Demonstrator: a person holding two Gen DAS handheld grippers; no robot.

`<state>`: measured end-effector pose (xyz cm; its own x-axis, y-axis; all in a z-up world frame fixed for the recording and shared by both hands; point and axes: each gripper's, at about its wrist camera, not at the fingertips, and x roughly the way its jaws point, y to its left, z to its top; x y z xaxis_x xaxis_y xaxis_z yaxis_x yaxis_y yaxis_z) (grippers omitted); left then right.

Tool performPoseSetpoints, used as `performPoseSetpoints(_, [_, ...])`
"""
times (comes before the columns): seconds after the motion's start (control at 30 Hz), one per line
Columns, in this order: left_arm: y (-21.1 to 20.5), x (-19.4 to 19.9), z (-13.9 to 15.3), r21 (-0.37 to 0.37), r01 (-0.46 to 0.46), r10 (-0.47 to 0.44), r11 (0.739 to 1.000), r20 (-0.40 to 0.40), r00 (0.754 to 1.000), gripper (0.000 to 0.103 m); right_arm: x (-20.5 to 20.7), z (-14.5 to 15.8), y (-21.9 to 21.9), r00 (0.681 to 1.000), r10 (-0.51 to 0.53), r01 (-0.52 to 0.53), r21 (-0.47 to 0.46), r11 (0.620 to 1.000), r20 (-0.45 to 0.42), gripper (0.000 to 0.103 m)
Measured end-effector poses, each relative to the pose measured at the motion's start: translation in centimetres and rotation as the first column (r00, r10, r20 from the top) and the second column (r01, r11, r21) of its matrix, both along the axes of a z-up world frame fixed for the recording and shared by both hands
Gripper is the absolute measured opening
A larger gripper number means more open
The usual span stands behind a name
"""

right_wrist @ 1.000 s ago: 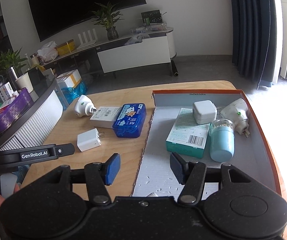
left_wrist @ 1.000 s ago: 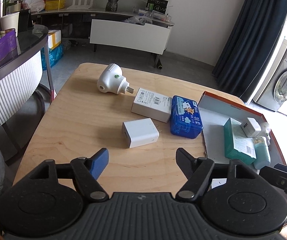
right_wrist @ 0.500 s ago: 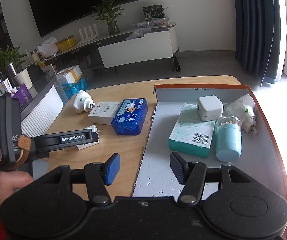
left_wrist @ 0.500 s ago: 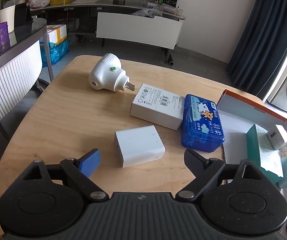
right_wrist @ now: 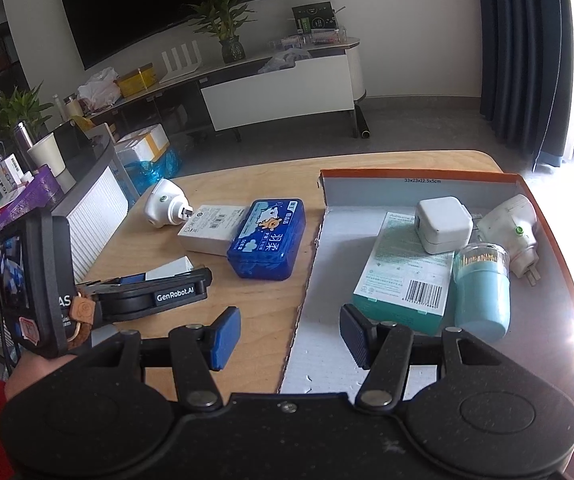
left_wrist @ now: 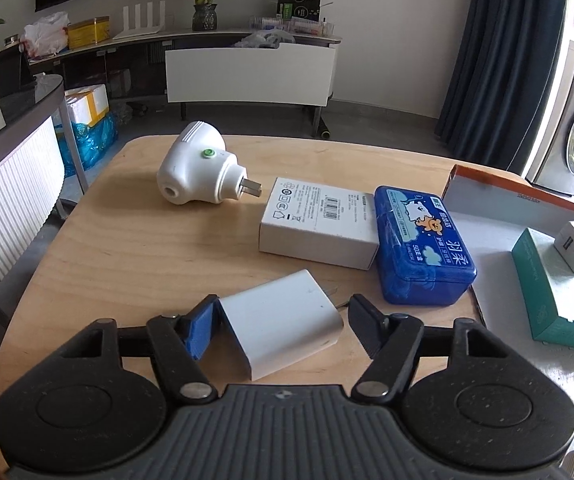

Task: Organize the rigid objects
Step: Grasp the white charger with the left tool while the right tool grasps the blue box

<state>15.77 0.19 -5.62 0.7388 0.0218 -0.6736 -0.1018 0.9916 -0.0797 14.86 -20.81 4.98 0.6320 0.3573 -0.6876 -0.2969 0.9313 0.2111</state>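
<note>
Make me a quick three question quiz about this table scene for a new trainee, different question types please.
1. True or false: the left gripper has its fingers either side of the white charger.
2. Which lies outside the orange-rimmed box? A) teal carton B) blue tin C) light blue jar
3. Fill in: the right gripper is open and holds ____.

Key: 1 true; 2 B; 3 nothing.

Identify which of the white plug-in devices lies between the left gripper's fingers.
The flat square charger on the table, between the left gripper fingers. The round plug lies farther back; two others sit in the box.
</note>
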Motion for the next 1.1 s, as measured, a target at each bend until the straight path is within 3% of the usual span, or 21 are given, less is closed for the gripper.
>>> performPoseSetpoints(0.33, [2.5, -2.3, 1.4, -0.060, -0.018, 0.021, 0.998, 0.042, 0.999, 0.070, 2.6, 0.0, 2.8, 0.999, 0.045, -0.045, 0.008, 0.999, -0.018, 0.070])
performPoseSetpoints(0.43, [3.0, -2.7, 2.1, -0.060, -0.029, 0.033, 0.998, 0.058, 0.998, 0.070, 4.2, -0.4, 4.3, 0.998, 0.059, -0.059, 0.004, 0.998, -0.034, 0.078])
performPoseSetpoints(0.53, [3.7, -3.0, 2.4, -0.075, -0.042, 0.046, 0.996, 0.063, 0.997, 0.070, 6.1, -1.2, 5.7, 0.997, 0.051, -0.051, -0.010, 0.999, -0.062, 0.078])
performPoseSetpoints(0.57, [3.9, -3.1, 2.4, -0.083, -0.040, 0.046, 0.996, 0.074, 0.996, 0.055, 6.8, -1.5, 6.2, 0.996, 0.050, -0.051, -0.014, 0.999, -0.074, 0.078])
performPoseSetpoints(0.6, [4.1, -3.2, 2.7, -0.078, -0.038, 0.044, 0.996, 0.084, 0.995, 0.032, 7.6, -1.9, 6.7, 0.995, 0.048, -0.050, -0.022, 0.998, -0.091, 0.078])
performPoseSetpoints(0.63, [4.1, -3.1, 2.7, -0.068, -0.043, 0.048, 0.997, 0.077, 0.996, 0.033, 8.3, -2.4, 7.2, 0.993, 0.043, -0.047, -0.036, 0.998, -0.107, 0.078])
performPoseSetpoints(0.8, [5.4, -3.1, 1.4, -0.137, -0.042, 0.049, 0.990, 0.048, 0.998, 0.041, 11.1, -4.4, 9.2, 0.988, 0.017, -0.036, -0.122, 0.992, -0.156, 0.080])
performPoseSetpoints(0.83, [5.2, -3.3, 1.5, -0.125, -0.034, 0.041, 0.992, 0.055, 0.998, 0.047, 11.5, -4.7, 9.3, 0.986, 0.010, -0.032, -0.127, 0.991, -0.169, 0.081])
performPoseSetpoints(0.87, [5.1, -3.5, 1.6, -0.110, -0.030, 0.037, 0.993, 0.064, 0.997, 0.065, 11.7, -4.9, 9.4, 0.986, 0.006, -0.028, -0.131, 0.991, -0.167, 0.083])
performPoseSetpoints(0.9, [5.0, -3.6, 1.7, -0.091, -0.031, 0.038, 0.995, 0.076, 0.996, 0.075, 11.8, -5.1, 9.4, 0.987, 0.000, -0.024, -0.145, 0.989, -0.159, 0.083])
performPoseSetpoints(1.0, [4.7, -3.2, 1.6, -0.038, -0.020, 0.023, 0.999, 0.085, 0.996, 0.082, 12.3, -5.9, 9.6, 0.986, -0.006, -0.022, -0.164, 0.986, -0.167, 0.085])
performPoseSetpoints(1.1, [4.8, -2.8, 0.8, -0.020, -0.027, 0.029, 0.999, 0.090, 0.996, 0.082, 12.5, -6.0, 9.7, 0.990, 0.000, -0.023, -0.163, 0.986, -0.144, 0.082])
